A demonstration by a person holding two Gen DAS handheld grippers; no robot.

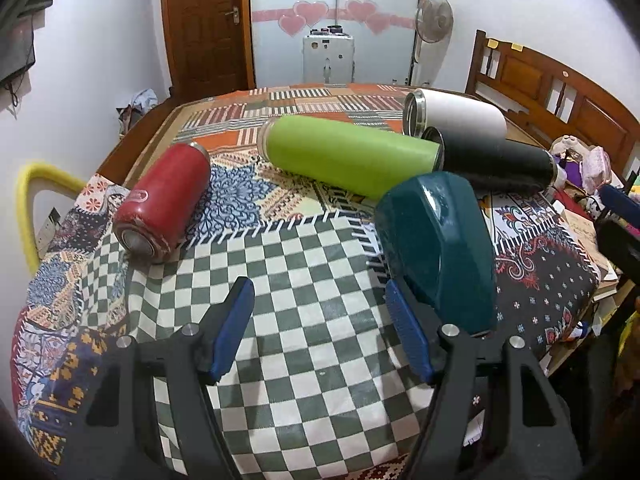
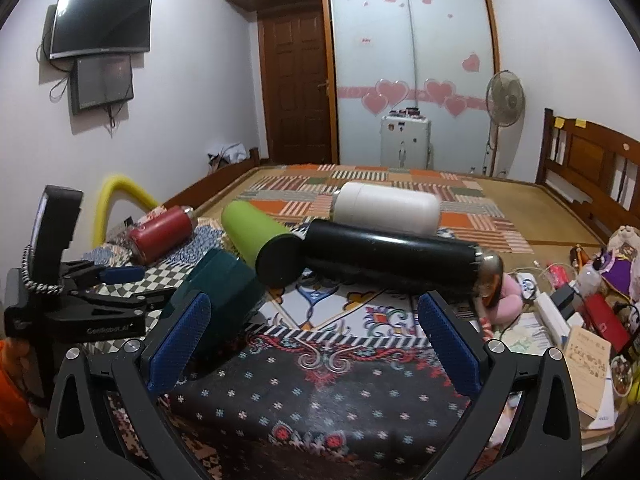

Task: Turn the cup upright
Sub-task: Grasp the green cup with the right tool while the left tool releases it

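Teal cup lies tipped on the patchwork cloth, just beside our left gripper, jaws apart and empty; our right gripper also gapes over bare cloth. Beyond lie green flask, black flask, white flask.

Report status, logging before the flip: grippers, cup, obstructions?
Left gripper open, right gripper open. Dark teal faceted cup on its side, ungrasped. Lime-green steel bottle just behind.
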